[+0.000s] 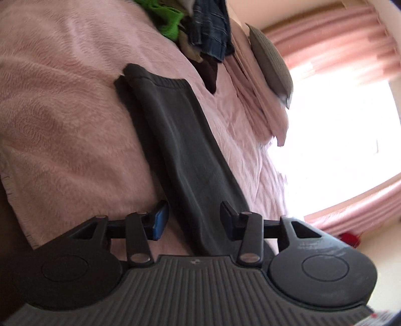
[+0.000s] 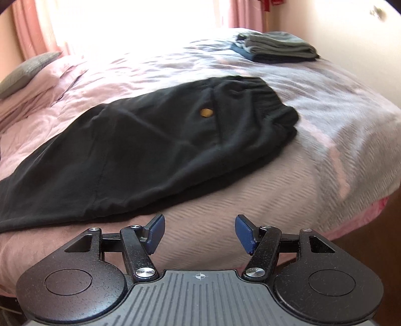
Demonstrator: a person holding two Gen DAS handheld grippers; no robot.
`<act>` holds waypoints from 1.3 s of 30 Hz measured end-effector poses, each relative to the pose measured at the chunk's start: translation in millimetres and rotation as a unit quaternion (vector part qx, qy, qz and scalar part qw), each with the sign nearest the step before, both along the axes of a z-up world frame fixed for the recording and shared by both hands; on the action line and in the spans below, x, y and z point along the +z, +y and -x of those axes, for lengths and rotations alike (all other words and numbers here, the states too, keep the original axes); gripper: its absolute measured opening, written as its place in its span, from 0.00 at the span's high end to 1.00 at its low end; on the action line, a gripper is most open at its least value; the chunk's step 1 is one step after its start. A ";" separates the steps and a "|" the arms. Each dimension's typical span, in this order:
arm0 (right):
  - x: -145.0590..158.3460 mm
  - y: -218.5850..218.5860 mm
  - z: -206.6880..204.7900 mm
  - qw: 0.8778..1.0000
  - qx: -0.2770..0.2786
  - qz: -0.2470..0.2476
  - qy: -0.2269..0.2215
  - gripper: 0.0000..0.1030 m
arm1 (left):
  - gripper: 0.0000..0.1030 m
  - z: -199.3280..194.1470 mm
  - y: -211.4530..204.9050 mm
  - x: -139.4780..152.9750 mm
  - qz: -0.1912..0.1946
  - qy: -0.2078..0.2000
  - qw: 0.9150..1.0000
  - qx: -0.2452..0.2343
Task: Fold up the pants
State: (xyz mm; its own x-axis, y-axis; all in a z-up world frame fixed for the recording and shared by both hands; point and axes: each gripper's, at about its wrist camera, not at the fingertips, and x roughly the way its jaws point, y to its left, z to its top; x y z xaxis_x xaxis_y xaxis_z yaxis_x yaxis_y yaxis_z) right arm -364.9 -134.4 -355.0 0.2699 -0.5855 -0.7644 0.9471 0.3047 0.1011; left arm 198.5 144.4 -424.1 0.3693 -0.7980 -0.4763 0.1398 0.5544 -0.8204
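Dark pants [image 2: 150,140] lie spread on the pink bedspread [image 2: 325,125], waistband to the right, with a small yellow patch [image 2: 206,112] near the middle. My right gripper [image 2: 200,233] hangs open over the bed's near edge, just short of the pants, with nothing between its fingers. In the rolled left wrist view, one pant leg [image 1: 180,140] runs from its cuff [image 1: 140,75] down toward my left gripper [image 1: 194,220]. Its jaws stand apart astride the leg's near end. The right finger [image 1: 229,218] overlaps the fabric and the blue-padded finger [image 1: 160,222] sits beside its edge. No pinch shows.
A heap of unfolded clothes with green fabric [image 1: 168,20] and denim [image 1: 213,27] lies past the cuff. A grey pillow [image 1: 270,65] rests near the bright window and pink curtains [image 1: 338,35]. A folded stack of garments [image 2: 275,47] sits at the bed's far right corner.
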 end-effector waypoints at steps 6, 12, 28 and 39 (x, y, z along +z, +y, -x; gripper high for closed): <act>0.8 -8.2 -29.1 0.999 0.014 0.010 0.029 0.43 | 0.68 -12.6 19.4 -27.5 0.093 0.037 0.993 0.056; -2.0 -19.5 -40.8 0.999 0.015 0.006 0.042 0.43 | 0.86 -11.4 13.5 -24.8 0.070 -0.004 0.996 0.058; -3.8 -29.4 -10.0 1.000 -0.008 0.007 0.026 0.43 | 0.92 81.0 -84.6 93.3 -0.269 -0.459 0.840 -0.108; -2.0 -30.5 19.7 0.999 -0.045 0.007 0.005 0.43 | 0.87 259.0 -186.4 102.1 -0.182 -0.653 0.650 -0.344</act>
